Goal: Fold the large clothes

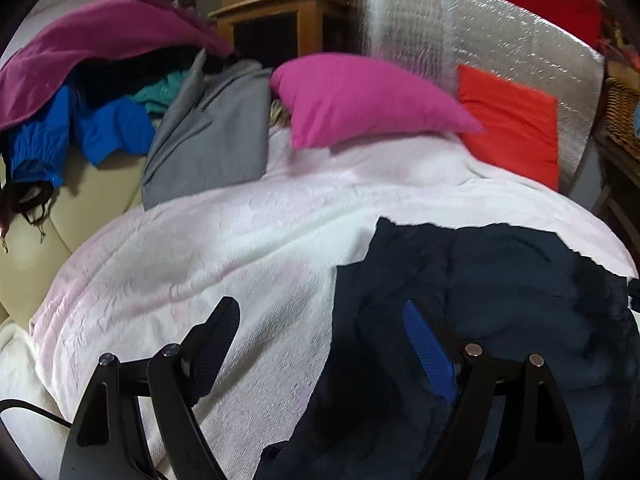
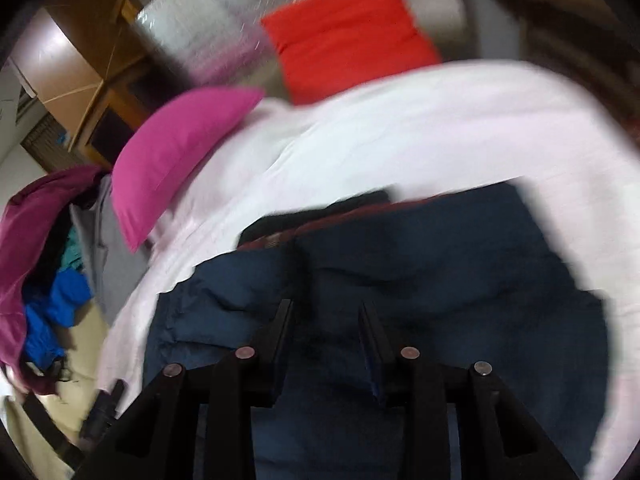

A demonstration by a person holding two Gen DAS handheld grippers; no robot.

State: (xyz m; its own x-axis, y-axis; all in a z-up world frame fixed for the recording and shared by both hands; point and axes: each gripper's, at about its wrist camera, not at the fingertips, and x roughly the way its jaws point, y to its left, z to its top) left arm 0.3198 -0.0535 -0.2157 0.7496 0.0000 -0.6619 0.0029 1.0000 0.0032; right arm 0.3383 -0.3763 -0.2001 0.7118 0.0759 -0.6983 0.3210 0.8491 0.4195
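Observation:
A dark navy padded garment [image 1: 500, 300] lies on the white blanket [image 1: 224, 256] at the right; its left edge runs down between my left fingers. My left gripper [image 1: 320, 320] is open and empty, hovering over that edge. In the right wrist view the navy garment [image 2: 420, 264] looks partly folded, with a dark red and black layer [image 2: 320, 216] showing at its far edge. My right gripper [image 2: 326, 316] hangs just above the garment with its jaws a narrow gap apart and nothing between them. The view is blurred.
A pink pillow [image 1: 360, 96] and a red cushion [image 1: 512, 124] lean on a silver foil panel [image 1: 440, 28] at the back. A pile of clothes, magenta [image 1: 80, 48], blue [image 1: 108, 128] and grey [image 1: 212, 132], lies at the left on a beige sofa [image 1: 28, 252].

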